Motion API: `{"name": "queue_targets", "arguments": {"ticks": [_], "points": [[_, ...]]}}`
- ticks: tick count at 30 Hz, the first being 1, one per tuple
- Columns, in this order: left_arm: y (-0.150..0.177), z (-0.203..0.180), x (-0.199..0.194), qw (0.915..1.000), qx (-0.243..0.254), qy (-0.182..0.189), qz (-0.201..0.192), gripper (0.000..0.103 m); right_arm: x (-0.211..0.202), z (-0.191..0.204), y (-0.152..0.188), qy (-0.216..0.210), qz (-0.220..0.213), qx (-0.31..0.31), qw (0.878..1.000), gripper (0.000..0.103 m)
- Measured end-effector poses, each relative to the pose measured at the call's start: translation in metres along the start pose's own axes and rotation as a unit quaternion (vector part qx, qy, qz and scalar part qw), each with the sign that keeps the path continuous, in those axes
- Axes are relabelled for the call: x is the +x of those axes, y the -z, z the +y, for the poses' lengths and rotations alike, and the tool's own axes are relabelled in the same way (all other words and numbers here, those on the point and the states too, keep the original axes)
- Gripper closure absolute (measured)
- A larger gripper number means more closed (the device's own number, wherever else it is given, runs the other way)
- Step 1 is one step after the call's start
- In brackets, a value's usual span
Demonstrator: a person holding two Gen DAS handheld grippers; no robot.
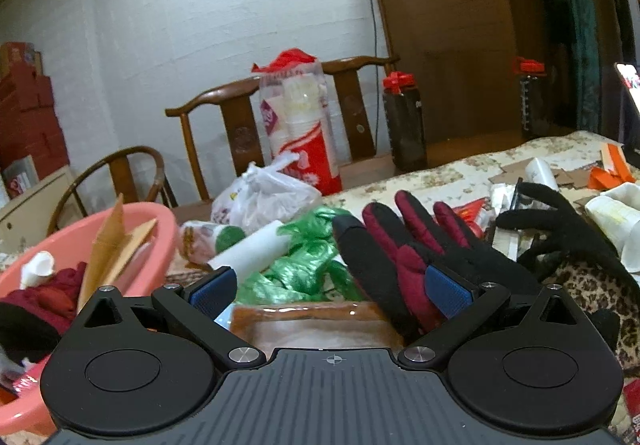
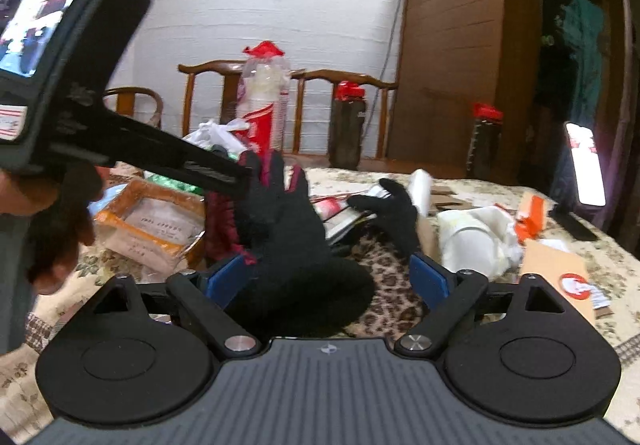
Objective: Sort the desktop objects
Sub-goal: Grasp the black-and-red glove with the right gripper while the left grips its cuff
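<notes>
Gloves clutter our worktop (image 1: 460, 169): the maroon-and-black glove (image 1: 400, 257) lies against our wide left claw (image 1: 332, 291); our wide right claw (image 2: 328, 277) straddles a black glove (image 2: 296, 245).

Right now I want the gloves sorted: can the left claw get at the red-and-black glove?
Probably yes. The left claw is open, and the red-and-black glove lies just ahead, against its right pad. Nothing covers the glove, though a black glove lies beside it.
</notes>
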State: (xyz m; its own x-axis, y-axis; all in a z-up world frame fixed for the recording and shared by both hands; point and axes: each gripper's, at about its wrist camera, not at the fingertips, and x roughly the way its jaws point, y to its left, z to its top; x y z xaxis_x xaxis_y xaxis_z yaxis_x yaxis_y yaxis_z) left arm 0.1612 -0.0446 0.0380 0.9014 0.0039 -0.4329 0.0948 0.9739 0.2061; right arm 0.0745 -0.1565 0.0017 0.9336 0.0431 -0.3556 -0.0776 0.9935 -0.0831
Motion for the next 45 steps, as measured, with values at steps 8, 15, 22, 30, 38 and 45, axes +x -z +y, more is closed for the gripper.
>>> {"name": "queue_targets", "arguments": {"ticks": [8,15,22,30,38,45], "points": [[0.003,0.003,0.014,0.9998,-0.007,0.011,0.013,0.0,0.017,0.007,0.01,-0.027,0.031,0.008,0.999,0.009],[0.005,-0.008,0.022,0.9996,0.026,0.011,0.003,0.002,0.024,0.009,0.011,-0.04,0.048,0.007,0.998,0.023],[0.003,-0.006,0.024,0.9965,0.039,0.073,0.007,0.052,0.031,-0.005,0.01,-0.064,0.067,0.026,0.995,0.07],[0.007,-0.012,0.015,0.9936,0.06,0.096,-0.002,0.096,0.025,-0.012,0.003,-0.079,0.049,0.024,0.995,0.094],[0.006,-0.001,0.009,0.9933,0.049,0.104,-0.003,0.103,0.022,-0.015,0.004,-0.059,0.034,0.012,0.998,0.094],[0.003,0.001,-0.003,0.9926,0.038,0.114,-0.016,0.103,0.016,-0.02,0.001,-0.05,0.022,0.008,0.998,0.094]]}}
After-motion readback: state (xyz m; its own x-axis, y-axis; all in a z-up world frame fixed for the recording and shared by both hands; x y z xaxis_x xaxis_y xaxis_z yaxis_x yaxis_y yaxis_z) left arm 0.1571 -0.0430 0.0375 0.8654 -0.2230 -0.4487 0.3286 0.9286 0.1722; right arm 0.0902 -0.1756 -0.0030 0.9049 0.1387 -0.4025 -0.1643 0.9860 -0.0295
